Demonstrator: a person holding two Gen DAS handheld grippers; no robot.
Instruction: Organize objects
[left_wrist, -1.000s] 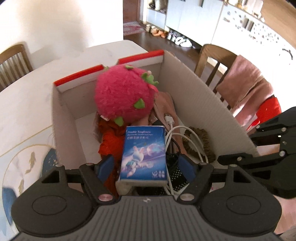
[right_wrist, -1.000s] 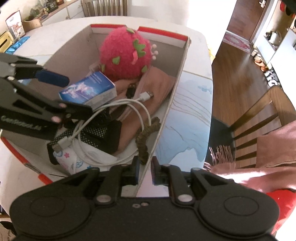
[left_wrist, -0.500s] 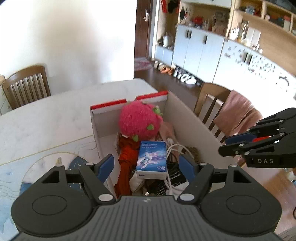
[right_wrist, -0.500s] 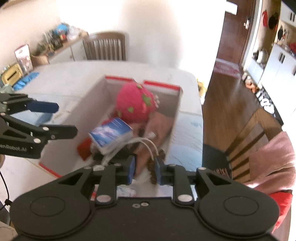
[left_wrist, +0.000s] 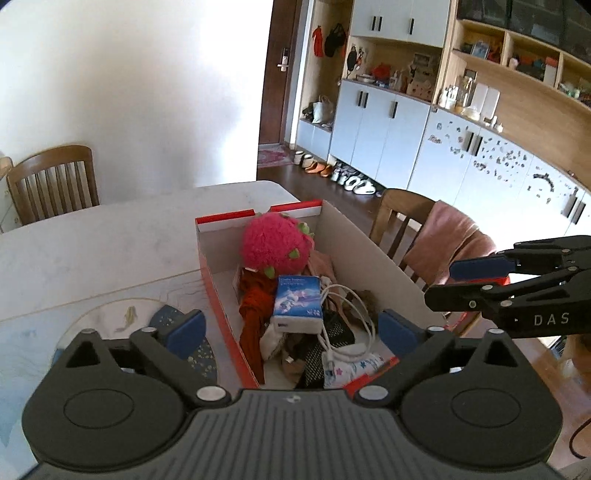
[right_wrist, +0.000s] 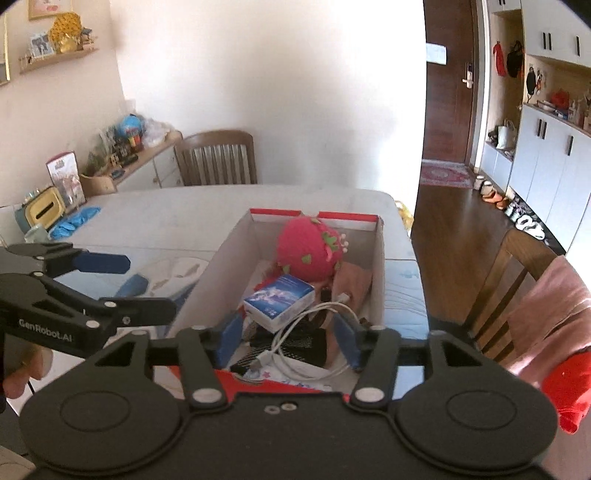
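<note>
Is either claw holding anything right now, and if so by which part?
Nothing is held. Left claw and right claw are both opening, empty, above the red-edged cardboard box; the blue tissue pack lies inside.

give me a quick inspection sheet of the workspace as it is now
surface: white table, patterned mat under the box.
job's things: open cardboard box holding a pink plush, blue tissue pack, red cloth, pink cloth, dark items.
clutter: blue gloves at the table's far edge.
grippers: left gripper and right gripper both above the box's near end, jaws opening, nothing between them.
cables: white cable looped in the box.
surroundings: wooden chairs, one draped with a pink towel; cabinets, shoes, door.
</note>
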